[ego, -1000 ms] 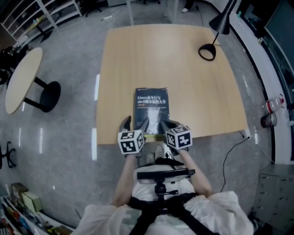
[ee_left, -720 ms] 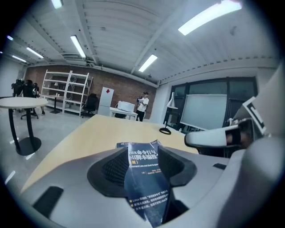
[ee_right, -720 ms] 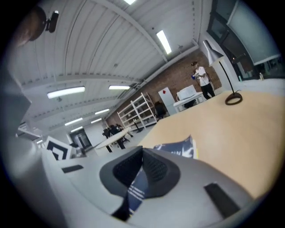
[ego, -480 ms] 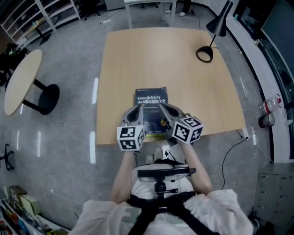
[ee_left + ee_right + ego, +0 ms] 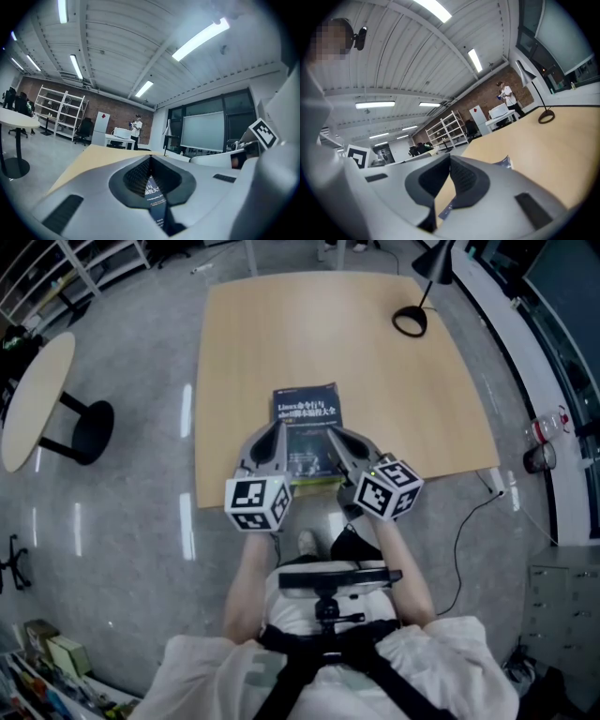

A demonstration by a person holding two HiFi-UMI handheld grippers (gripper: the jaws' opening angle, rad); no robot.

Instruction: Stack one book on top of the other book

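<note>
Both clenched shut with nothing pinched: my left gripper and right gripper hang side by side over the dark Linux book. The book lies flat by the near edge of the table, roughly midway along it.

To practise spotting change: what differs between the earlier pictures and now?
Both grippers rose; the left gripper and right gripper now hover over the near end of the book. The left's fingers, apart earlier, closed on nothing; the right's stayed shut. Book and table unchanged.
</note>
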